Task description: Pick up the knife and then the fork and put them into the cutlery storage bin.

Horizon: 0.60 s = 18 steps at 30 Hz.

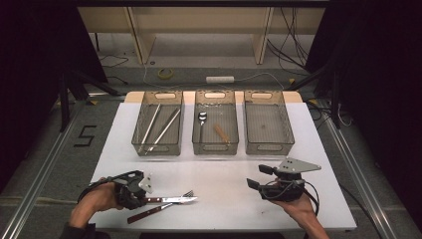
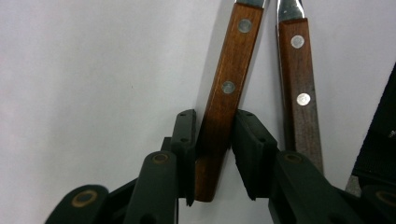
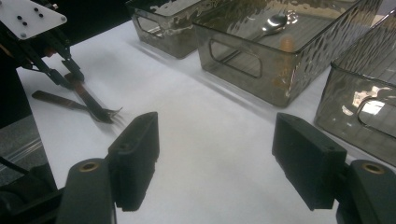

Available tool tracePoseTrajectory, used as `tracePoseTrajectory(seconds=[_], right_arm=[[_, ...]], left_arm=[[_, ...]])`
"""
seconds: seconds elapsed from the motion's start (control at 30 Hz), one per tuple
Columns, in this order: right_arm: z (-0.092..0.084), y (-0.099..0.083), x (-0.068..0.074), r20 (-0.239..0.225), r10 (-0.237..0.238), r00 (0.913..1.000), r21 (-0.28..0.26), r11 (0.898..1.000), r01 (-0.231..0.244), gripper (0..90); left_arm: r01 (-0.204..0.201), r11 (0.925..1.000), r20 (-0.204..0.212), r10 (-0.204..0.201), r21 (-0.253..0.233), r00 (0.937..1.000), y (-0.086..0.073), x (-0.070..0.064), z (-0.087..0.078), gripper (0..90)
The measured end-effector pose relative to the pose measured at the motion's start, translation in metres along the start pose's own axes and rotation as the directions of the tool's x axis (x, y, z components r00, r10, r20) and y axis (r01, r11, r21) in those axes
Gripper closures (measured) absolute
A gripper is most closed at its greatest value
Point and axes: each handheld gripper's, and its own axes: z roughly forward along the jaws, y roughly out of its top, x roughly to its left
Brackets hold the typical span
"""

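Note:
Two wood-handled utensils, a knife [image 1: 174,200] and a fork [image 1: 188,193], lie crossed at the front left of the white table [image 1: 224,194]. My left gripper [image 1: 144,199] lies low beside them, shut on one wooden handle [image 2: 226,88], both pads against its sides. I cannot tell for sure which of the two it grips. The second handle [image 2: 301,98] rests on the table just to the right of the jaws. At the front right, a hand holds my right gripper [image 1: 259,177] above the table. In its own view the right gripper [image 3: 217,140] stands open with nothing between its pads.
Three smoky translucent bins stand in a row at the back. The left bin [image 1: 158,144] holds long metal pieces. The middle bin [image 1: 215,147] holds a spoon [image 1: 202,117] and a small wooden piece [image 1: 222,133]. In the right bin [image 1: 268,145] nothing shows.

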Motion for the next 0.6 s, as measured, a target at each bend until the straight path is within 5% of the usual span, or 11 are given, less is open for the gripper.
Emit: tracePoseTrajectory(seconds=[0.6], right_arm=[[0.0001, 0.0000, -0.0002, 0.000, 0.001, 1.0000, 0.001, 1.000, -0.001, 32.8]], left_arm=[[-0.056, 0.9984, -0.004, 0.056, -0.005, 0.9985, -0.0004, -0.0032, -0.0004, 74.5]])
